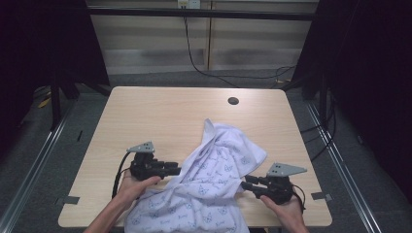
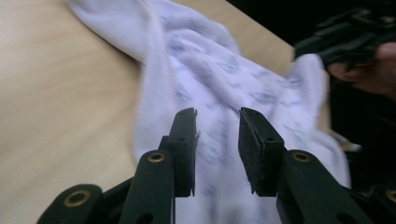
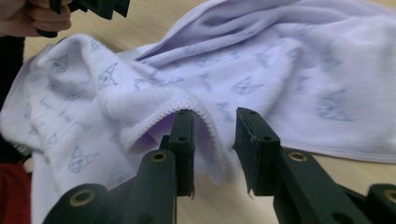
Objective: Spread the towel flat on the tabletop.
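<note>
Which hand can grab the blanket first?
Probably the right. The right gripper has the blanket's stitched edge lying between its open jaws, ready to pinch. The left gripper is open too, but it faces flat cloth with no edge between its jaws.

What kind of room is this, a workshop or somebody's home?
Probably a lab recording booth: a bare wooden desk ringed by dark curtains, loose cables on grey carpet, and a patterned white cloth being handled.
</note>
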